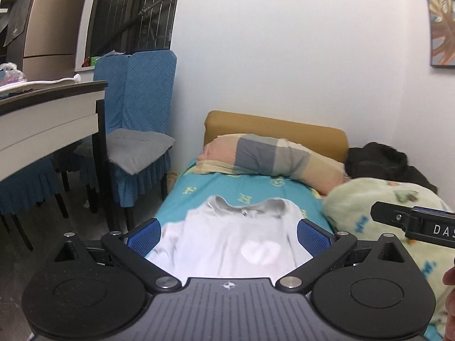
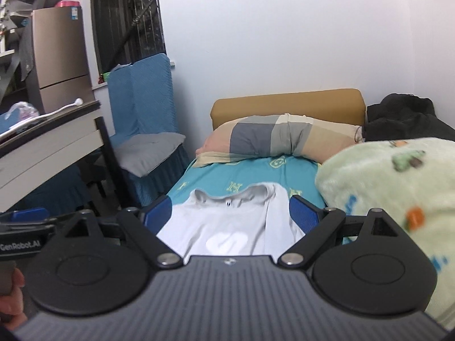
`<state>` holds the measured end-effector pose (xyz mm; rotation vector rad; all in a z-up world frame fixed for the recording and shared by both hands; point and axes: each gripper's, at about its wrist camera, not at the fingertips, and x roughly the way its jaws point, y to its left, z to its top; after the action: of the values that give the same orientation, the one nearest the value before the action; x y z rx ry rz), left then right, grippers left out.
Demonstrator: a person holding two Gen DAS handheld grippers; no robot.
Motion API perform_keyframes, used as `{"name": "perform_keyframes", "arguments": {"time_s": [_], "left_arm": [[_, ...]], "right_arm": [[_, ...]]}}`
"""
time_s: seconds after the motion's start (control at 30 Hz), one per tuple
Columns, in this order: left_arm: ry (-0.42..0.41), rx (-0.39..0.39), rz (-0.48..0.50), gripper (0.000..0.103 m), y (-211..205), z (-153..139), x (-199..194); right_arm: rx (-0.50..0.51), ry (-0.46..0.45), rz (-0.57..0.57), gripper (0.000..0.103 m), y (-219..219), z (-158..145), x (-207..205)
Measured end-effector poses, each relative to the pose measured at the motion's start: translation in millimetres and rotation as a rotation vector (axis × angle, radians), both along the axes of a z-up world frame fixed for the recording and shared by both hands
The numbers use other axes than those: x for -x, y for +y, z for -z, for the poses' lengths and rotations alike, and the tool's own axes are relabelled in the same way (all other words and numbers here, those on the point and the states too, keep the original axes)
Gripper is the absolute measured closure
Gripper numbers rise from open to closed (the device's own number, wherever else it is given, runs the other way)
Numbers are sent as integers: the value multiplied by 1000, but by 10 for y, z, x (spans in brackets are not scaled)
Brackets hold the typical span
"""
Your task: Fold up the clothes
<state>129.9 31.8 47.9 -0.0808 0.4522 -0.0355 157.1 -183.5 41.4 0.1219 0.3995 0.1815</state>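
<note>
Left wrist view: a bed with a turquoise sheet fills the centre, a plaid pillow above. A white hoodie lies flat at lower centre, framed by the released left tongs.

Right wrist view: the right tongs gape wide above the hoodie at lower centre; a green blanket sits right.

The hoodie's lower half lay hidden behind the tool bodies at the bottom of both frames. The blanket at right was blurred and cut off there.
</note>
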Motion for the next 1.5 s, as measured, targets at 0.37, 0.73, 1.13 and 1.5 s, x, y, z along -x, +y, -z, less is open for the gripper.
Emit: {"name": "perform_keyframes", "arguments": {"time_s": [0.37,0.73,1.13,1.5], "left_arm": [[111,73,-47,4,165,711,359],[257,534,-286,18,1298,1734,-560],[218,374,-344,60,1381,2182,-1647],[15,-327,107,93,-281,1871,-1926]], "right_arm": [[-20,-66,3,12,-87,509,793],[-175,60,57,12,-200,1154,451],[-274,201,125,12,-340,1657,-174],[-401,266,219,12,-562,1782,-181]]}}
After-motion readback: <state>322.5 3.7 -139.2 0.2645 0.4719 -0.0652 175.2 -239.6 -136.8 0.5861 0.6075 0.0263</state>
